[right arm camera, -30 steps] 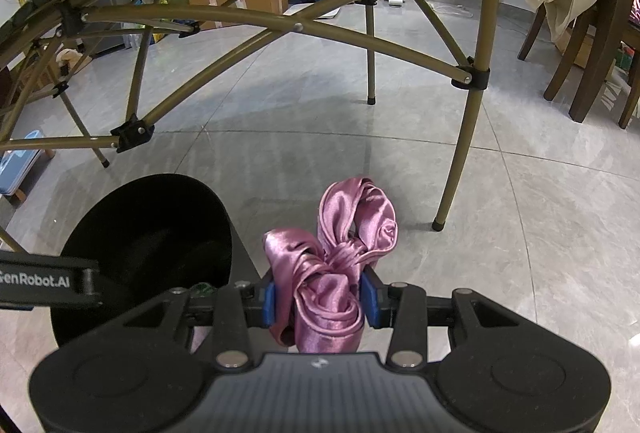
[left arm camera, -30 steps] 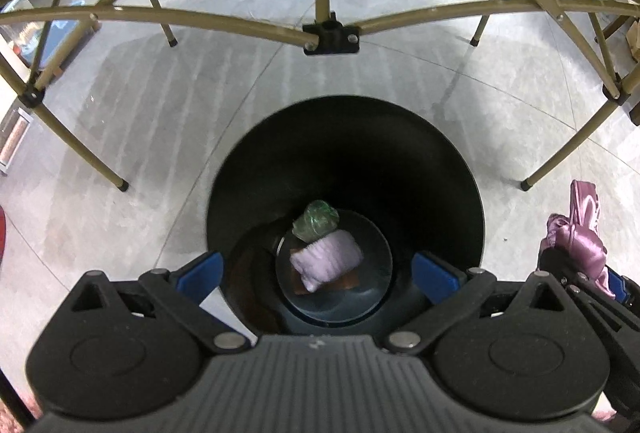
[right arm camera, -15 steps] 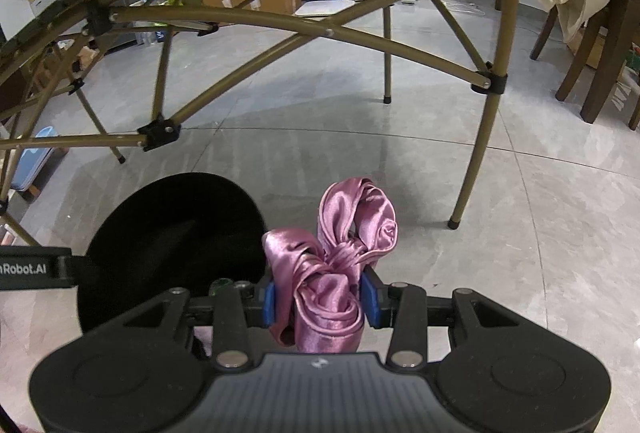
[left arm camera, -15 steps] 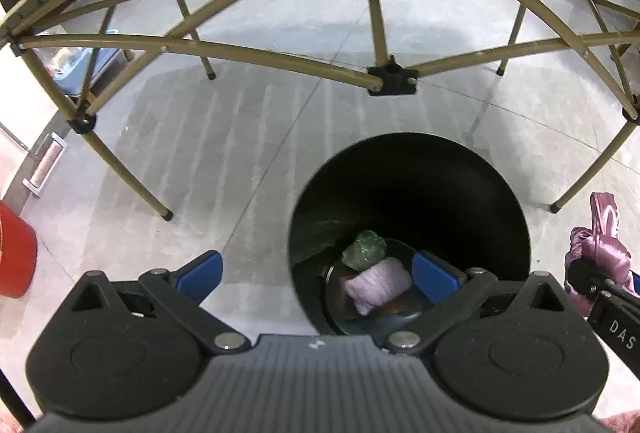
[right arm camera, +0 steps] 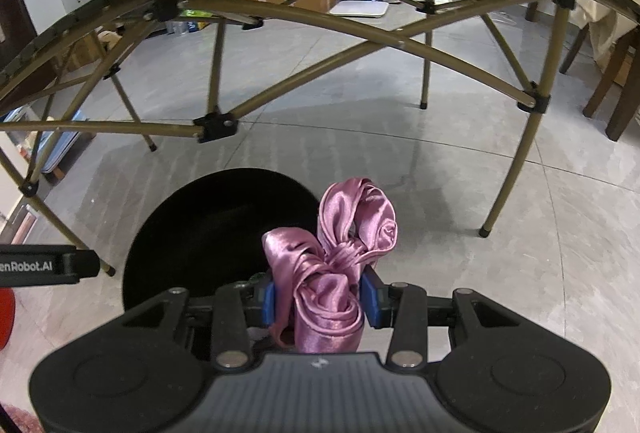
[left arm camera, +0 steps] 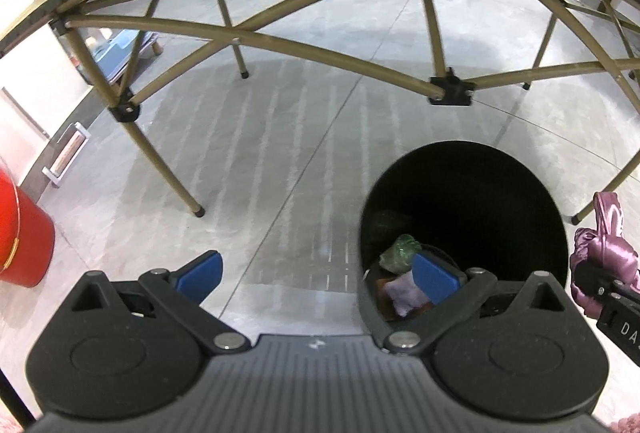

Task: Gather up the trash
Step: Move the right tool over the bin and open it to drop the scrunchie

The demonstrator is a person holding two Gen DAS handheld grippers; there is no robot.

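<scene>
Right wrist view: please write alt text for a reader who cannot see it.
The right gripper holds a knotted pink satin cloth beside the open black bin. Behind stands a folding table frame on a grey tiled floor.

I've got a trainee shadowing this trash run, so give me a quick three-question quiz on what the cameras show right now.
1. True or false: the right hand-held gripper is shut on the pink satin cloth.
2. Which is empty: (a) the left hand-held gripper, (b) the black bin, (c) the right hand-held gripper?
3. Fill in: the bin stands on the grey ____ floor, beside the folding table frame.

Key: 1 true; 2 a; 3 tile.
</scene>
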